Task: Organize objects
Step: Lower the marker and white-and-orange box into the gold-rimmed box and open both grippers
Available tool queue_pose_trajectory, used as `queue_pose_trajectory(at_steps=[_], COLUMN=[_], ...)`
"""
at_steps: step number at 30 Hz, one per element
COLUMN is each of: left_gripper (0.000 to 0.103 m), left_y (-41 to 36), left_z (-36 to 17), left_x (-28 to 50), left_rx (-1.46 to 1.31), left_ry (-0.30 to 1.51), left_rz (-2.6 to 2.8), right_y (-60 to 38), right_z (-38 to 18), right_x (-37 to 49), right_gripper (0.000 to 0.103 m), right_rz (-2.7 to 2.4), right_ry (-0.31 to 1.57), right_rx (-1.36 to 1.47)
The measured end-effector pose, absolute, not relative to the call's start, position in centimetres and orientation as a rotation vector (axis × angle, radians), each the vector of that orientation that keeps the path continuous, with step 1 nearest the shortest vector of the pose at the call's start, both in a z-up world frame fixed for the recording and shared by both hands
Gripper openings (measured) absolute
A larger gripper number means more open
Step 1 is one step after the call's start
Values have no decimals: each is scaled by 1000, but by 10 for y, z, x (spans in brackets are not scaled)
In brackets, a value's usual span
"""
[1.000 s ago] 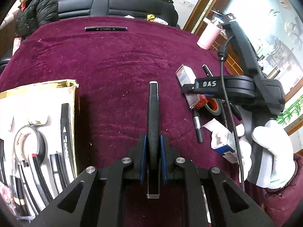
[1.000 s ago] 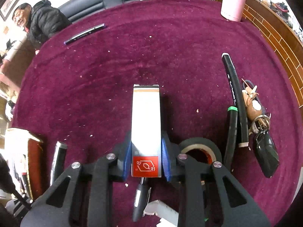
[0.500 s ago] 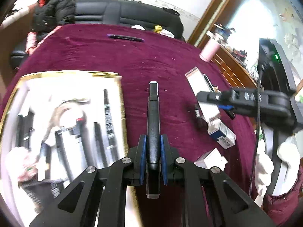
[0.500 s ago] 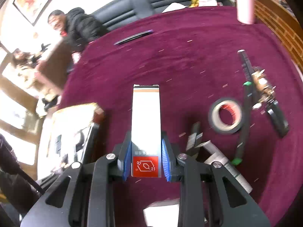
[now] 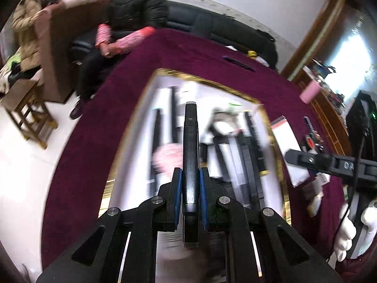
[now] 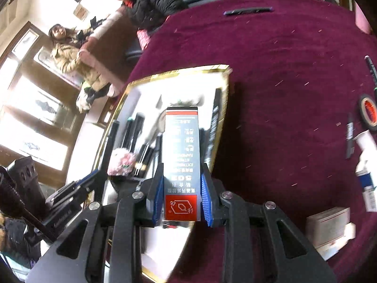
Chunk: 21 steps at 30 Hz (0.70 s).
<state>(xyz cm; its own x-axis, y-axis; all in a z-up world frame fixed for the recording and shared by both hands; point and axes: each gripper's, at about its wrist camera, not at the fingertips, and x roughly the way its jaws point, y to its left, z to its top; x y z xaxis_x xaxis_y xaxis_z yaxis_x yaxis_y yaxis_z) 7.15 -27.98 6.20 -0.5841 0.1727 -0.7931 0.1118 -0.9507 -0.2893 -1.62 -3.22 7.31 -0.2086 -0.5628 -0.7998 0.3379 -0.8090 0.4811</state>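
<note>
1. The left gripper [image 5: 190,194] is clenched on a slim black pen [image 5: 190,146], which juts straight ahead between the blue pads.
2. Below and ahead of it lies the gold-rimmed white box [image 5: 235,93], blurred, already crowded with dark pens and a pink fluffy item [image 5: 167,156].
3. The right gripper [image 6: 181,194] grasps a grey-and-red carton [image 6: 181,151]; its far end hangs over the box's right-hand part.
4. Right of that gripper the maroon tablecloth [image 6: 282,94] lies mostly bare, with a tape roll [image 6: 368,112] and small boxes [image 6: 329,224] near the table's edge.
</note>
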Motion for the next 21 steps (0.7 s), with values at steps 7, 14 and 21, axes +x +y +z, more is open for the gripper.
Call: queue_pose_trajectory(at_steps=[7, 14, 21], left_gripper=[12, 12, 19], left_y=[-317, -317, -317], left_z=[35, 35, 36], left_x=[76, 78, 78], left_rx=[-1489, -1471, -1462], left_ry=[-549, -516, -517], left_rz=[2713, 2712, 2708], right_y=[-56, -61, -63], right_z=[51, 39, 40], right_x=[-2, 16, 19], right_gripper=[26, 26, 32], right_rz=[-2010, -2024, -2062], right_ry=[-248, -224, -174], right_rx=[1547, 1571, 1589])
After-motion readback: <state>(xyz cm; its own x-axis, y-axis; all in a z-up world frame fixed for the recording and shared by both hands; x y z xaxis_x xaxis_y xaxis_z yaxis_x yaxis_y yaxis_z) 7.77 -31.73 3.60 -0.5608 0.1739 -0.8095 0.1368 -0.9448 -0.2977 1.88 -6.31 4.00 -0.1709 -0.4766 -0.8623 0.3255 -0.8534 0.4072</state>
